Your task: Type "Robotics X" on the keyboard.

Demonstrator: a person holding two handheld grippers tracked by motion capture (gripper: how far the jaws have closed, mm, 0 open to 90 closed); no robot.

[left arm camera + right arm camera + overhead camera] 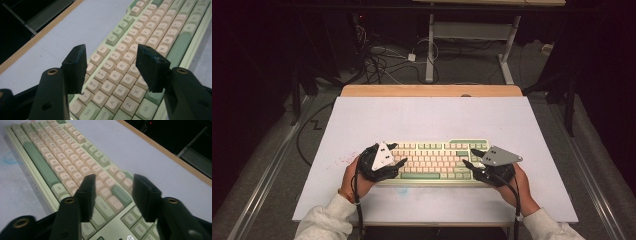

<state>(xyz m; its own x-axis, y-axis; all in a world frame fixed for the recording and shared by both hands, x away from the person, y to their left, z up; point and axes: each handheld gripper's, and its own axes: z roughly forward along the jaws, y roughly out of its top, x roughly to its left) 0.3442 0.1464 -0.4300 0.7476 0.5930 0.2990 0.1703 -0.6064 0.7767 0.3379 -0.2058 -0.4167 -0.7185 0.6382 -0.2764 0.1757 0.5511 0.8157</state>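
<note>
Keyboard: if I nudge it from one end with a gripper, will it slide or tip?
The keyboard lies low and flat on the white table, so it will probably slide or pivot, not tip. It looks rigid. Open jaws may depress its raised keycaps.

Both ends of the keyboard (434, 161) lie hidden under the left tool (398, 154) and right tool (469, 157) in the high view. Key legends there are too small to read. Beyond each tool's jaws, the keyboard's far rows blur.
</note>
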